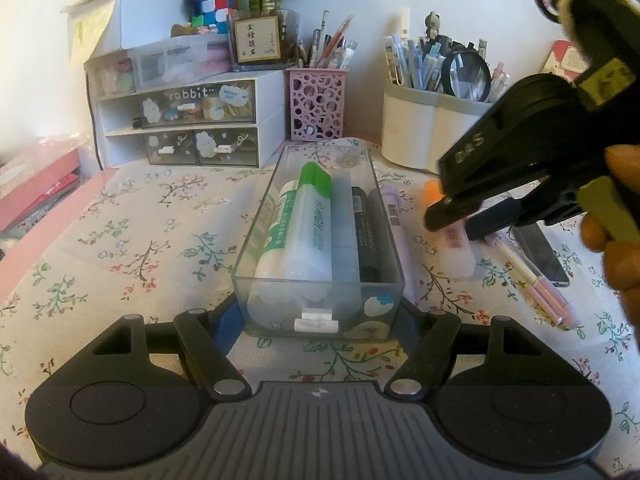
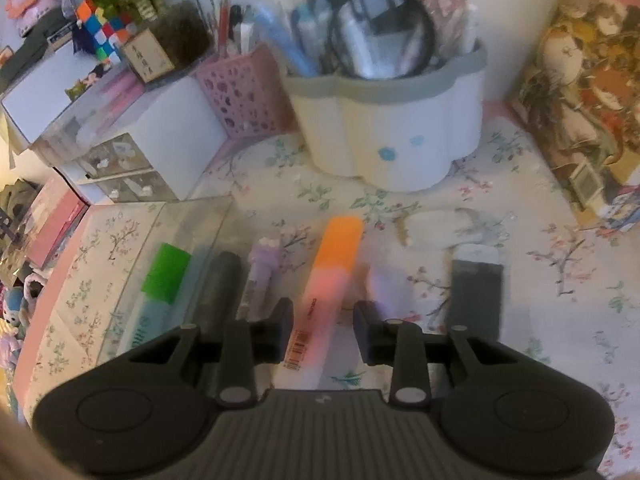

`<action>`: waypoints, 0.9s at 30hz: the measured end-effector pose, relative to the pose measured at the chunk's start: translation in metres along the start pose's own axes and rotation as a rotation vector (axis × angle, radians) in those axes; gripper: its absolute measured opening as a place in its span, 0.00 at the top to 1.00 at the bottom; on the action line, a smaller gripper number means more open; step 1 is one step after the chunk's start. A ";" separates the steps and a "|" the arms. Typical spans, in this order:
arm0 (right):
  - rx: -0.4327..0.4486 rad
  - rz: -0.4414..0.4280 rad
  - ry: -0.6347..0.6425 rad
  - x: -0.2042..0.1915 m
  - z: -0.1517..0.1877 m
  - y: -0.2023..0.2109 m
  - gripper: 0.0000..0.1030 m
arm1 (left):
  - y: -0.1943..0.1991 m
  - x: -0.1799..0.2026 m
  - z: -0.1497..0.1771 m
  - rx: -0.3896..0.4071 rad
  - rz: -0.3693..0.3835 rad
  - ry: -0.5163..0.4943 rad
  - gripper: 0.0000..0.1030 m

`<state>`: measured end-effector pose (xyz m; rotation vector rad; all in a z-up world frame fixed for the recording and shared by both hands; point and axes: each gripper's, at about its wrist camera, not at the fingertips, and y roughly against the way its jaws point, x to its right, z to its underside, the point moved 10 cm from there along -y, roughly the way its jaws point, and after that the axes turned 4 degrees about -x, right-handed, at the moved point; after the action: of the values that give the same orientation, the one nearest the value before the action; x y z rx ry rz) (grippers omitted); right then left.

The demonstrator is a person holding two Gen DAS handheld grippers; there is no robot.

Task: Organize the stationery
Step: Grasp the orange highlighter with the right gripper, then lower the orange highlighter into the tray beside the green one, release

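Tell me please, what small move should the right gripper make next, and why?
Probably close the right gripper on the orange highlighter. Its jaws are open, one on each side of the highlighter, which lies on the tablecloth outside the clear tray.

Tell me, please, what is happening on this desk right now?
A person is tidying stationery with two hand-held grippers. The left gripper is open around the near end of a clear tray that already holds a green highlighter and a black marker. The right gripper is open over an orange highlighter lying on the floral tablecloth, seemingly about to pick it up.
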<state>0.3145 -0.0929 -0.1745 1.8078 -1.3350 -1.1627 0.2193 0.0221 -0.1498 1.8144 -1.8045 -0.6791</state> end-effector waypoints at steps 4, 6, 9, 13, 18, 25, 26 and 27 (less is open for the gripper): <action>0.022 0.043 0.039 -0.008 -0.001 -0.005 0.76 | 0.000 0.001 0.000 0.000 -0.002 -0.002 0.30; 0.028 0.050 0.069 -0.015 0.001 -0.005 0.78 | 0.000 0.001 0.000 0.000 -0.002 -0.002 0.30; 0.031 0.024 0.030 -0.016 0.003 -0.004 0.78 | 0.000 0.002 0.000 -0.001 -0.004 -0.005 0.30; 0.025 -0.067 -0.076 -0.011 0.003 0.000 0.79 | 0.000 0.002 0.000 -0.001 -0.004 -0.004 0.30; 0.039 -0.139 -0.147 -0.007 0.005 0.012 0.79 | 0.000 0.002 0.000 -0.002 -0.005 -0.005 0.30; 0.062 -0.245 -0.170 -0.021 0.010 0.032 0.79 | -0.001 0.002 -0.001 -0.002 -0.005 -0.005 0.30; 0.064 -0.253 -0.171 -0.023 0.010 0.033 0.79 | -0.001 0.002 -0.001 -0.002 -0.005 -0.005 0.30; 0.063 -0.264 -0.173 -0.025 0.010 0.035 0.78 | -0.001 0.002 -0.001 -0.002 -0.005 -0.005 0.30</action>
<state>0.2881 -0.0796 -0.1420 2.0130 -1.2669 -1.4594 0.2207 0.0198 -0.1495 1.8181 -1.8026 -0.6882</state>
